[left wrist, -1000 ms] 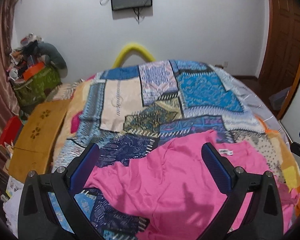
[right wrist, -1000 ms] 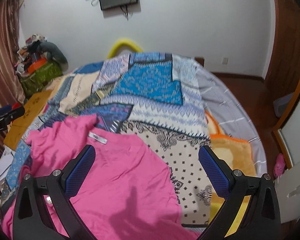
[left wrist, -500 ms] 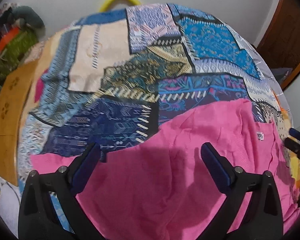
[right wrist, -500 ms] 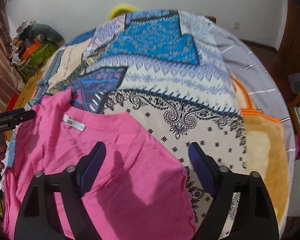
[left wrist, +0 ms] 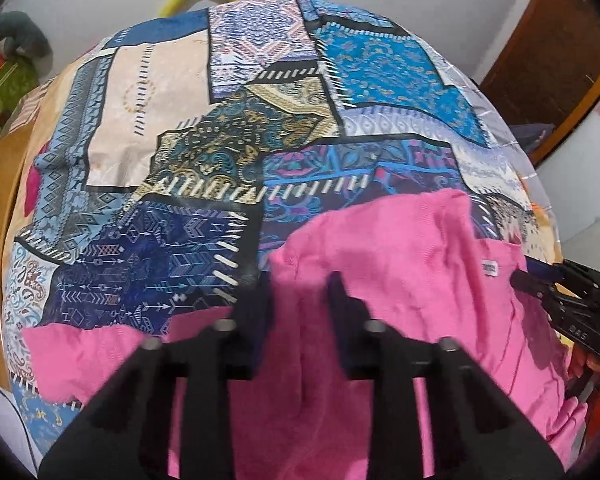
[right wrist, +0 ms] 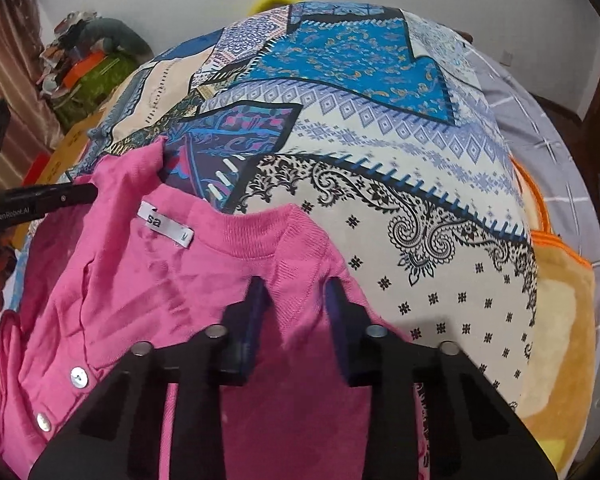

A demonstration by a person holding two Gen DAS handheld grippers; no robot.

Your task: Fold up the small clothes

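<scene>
Left wrist view: bed under a patchwork cover, pink cardigan spread along its near edge. Left claw is closing, a raised fold of the cardigan between its jaws. Right claw is closing over cardigan fabric beside the collar label.

The pink cardigan is showing soft, matt ribbed knit with glossy pearly buttons; the patchwork bedspread is looking smooth printed cloth.
</scene>
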